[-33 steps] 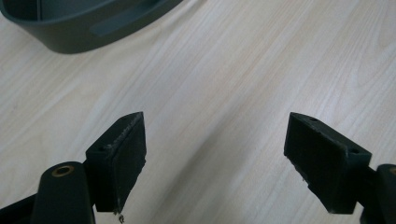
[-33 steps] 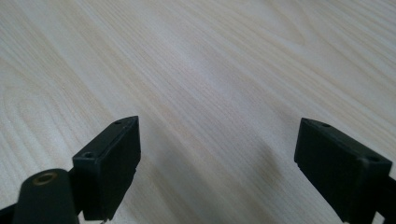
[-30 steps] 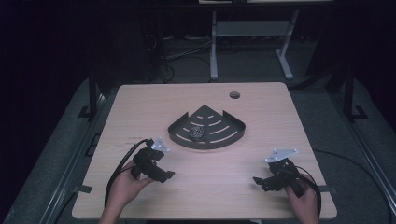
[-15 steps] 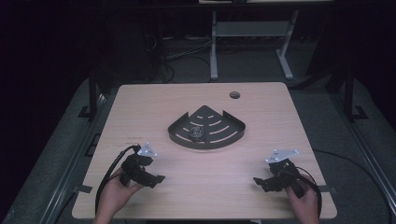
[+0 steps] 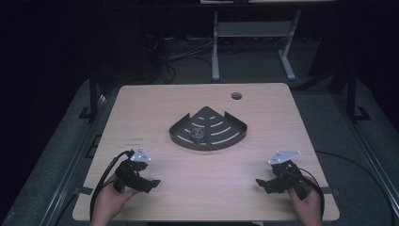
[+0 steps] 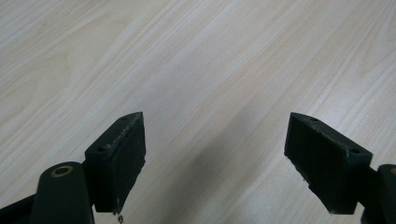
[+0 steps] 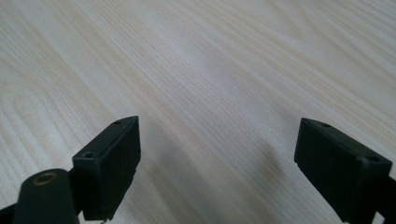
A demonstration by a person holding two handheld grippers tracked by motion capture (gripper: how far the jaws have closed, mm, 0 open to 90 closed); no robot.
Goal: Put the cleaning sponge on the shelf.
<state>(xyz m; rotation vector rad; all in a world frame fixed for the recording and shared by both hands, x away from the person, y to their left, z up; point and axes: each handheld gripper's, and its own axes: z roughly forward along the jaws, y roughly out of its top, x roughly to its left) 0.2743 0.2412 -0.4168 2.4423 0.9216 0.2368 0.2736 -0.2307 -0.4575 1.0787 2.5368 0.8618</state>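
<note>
Left gripper (image 5: 149,181) drawn back toward 7 o'clock since a second ago, jaws apart, empty. Dark metal fan-shaped slotted tray (image 5: 225,133) at centre, small dark round object (image 5: 197,134) inside, untouched. Right gripper (image 5: 261,182) at 5 o'clock, unmoved, jaws apart. Reach not begun.

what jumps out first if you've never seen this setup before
A dark fan-shaped slotted tray sits at the middle of the pale wooden table, with a small dark crumpled object lying in it; what that object is cannot be told. Nearer the person, the left gripper and the right gripper rest low over bare wood at the near corners, both open with nothing between their jaws.
</note>
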